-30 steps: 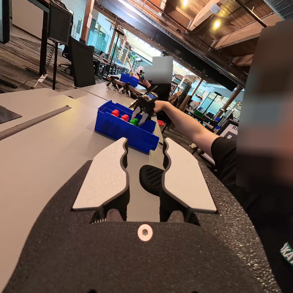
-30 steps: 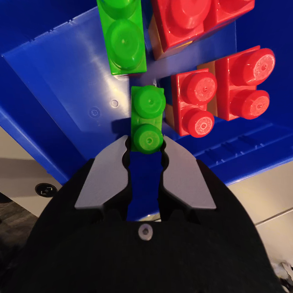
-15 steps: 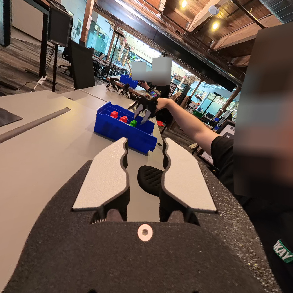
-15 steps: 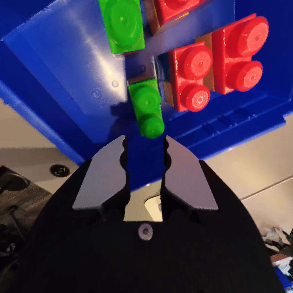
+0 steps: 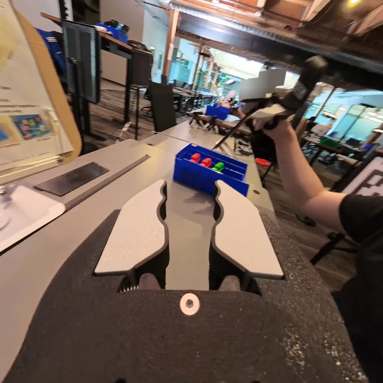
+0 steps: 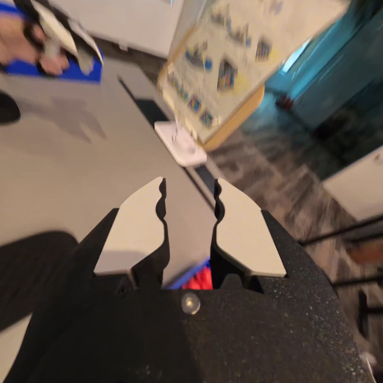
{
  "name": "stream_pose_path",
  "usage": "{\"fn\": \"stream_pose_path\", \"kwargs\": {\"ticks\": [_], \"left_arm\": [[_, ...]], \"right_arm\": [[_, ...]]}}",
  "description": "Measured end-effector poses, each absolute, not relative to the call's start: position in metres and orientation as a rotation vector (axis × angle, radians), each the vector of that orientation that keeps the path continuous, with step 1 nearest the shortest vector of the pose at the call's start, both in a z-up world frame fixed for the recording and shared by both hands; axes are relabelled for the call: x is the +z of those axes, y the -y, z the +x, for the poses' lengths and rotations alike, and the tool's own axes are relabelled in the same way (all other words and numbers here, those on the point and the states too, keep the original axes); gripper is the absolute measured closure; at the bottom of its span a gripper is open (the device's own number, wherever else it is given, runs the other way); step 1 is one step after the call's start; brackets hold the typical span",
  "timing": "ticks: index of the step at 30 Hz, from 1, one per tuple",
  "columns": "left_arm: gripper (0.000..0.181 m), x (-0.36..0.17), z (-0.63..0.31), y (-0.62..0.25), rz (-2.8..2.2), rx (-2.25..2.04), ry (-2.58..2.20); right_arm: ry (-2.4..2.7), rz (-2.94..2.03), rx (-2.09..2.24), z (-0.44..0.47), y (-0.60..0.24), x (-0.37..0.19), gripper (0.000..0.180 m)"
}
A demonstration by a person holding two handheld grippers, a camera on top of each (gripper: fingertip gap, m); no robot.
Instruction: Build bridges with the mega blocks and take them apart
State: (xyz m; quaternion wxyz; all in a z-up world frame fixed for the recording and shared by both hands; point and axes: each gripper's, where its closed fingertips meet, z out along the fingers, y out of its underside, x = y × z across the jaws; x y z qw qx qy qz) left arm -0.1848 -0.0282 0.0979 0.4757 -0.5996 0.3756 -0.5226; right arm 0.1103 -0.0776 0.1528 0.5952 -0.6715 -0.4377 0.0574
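Note:
A blue bin (image 5: 209, 182) stands on the grey table (image 5: 72, 238) ahead of my left gripper (image 5: 190, 186). It holds two red mega blocks (image 5: 195, 158) (image 5: 206, 162) and a green one (image 5: 219, 166). My left gripper is open and empty, low over the table, short of the bin. My right gripper (image 6: 189, 182) is open and empty. In the left wrist view a hand holds it (image 5: 267, 114) high above and to the right of the bin. The right wrist view is blurred; a strip of the bin (image 6: 186, 275) and red blocks (image 6: 199, 279) shows between the finger bases.
A cardboard-backed board with pictures (image 5: 31, 103) stands at the table's left edge, with a white pad (image 5: 24, 211) and a black mat (image 5: 72, 178) beside it. A slot (image 5: 107, 180) runs along the table. The person's arm (image 5: 296, 176) reaches in from the right. Tip to tip, the grippers are about 30 cm apart.
My right gripper let go of the green block, pulled back out of the bin and swung up and away. The left gripper's view has shifted, bringing the picture board into sight.

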Motion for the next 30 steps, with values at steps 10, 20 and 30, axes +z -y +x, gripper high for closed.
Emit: {"fn": "stream_pose_path", "kwargs": {"ticks": [10, 20, 30], "left_arm": [[0.137, 0.083, -0.22, -0.017, -1.593, -0.977, -0.765], [0.139, 0.129, -0.374, -0.008, -1.7, -0.46, -0.6], [0.126, 0.024, -0.577, -0.052, -1.978, -0.251, -0.394]], "right_arm": [[0.895, -1.393, 0.503, -0.1, 0.023, 0.154, 0.142], [0.962, -1.577, 0.589, -0.129, -0.019, 0.076, 0.169], [0.905, -1.727, 0.546, -0.107, -0.044, 0.046, 0.153]]}}
